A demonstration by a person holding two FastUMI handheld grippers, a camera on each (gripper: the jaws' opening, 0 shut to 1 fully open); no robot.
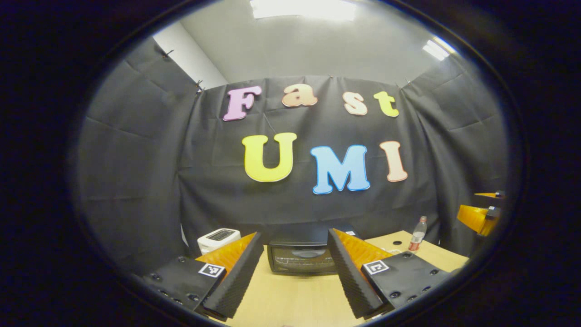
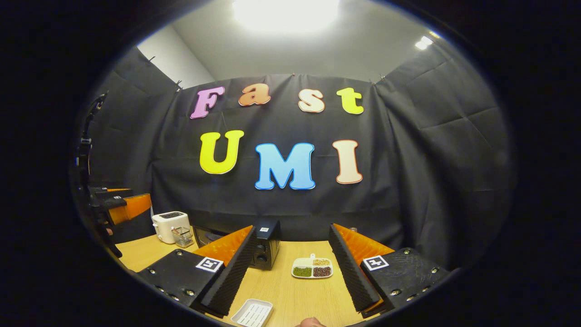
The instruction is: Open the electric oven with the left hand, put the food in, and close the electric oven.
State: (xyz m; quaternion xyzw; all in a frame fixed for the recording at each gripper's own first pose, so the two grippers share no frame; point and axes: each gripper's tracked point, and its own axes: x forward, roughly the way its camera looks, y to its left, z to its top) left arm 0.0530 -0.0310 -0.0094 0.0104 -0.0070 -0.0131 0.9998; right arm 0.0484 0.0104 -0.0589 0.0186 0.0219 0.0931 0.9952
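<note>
Left gripper view: spread left gripper (image 1: 295, 268) faces a closed electric oven (image 1: 302, 259) on the wooden surface (image 1: 290, 299); black cloth walls the booth. Right gripper (image 2: 290, 268) is spread too.

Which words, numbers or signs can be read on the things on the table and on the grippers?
None can be read.
Oven door: faint print, too blurred to read.
Bottle: label too small to read.
Marker beside the fingers: a square pattern, no letters.

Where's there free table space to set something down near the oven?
Bare wood lies in front of the oven, and between the divided dish and white tray. Crowded behind: toaster and wire basket sit close together.
</note>
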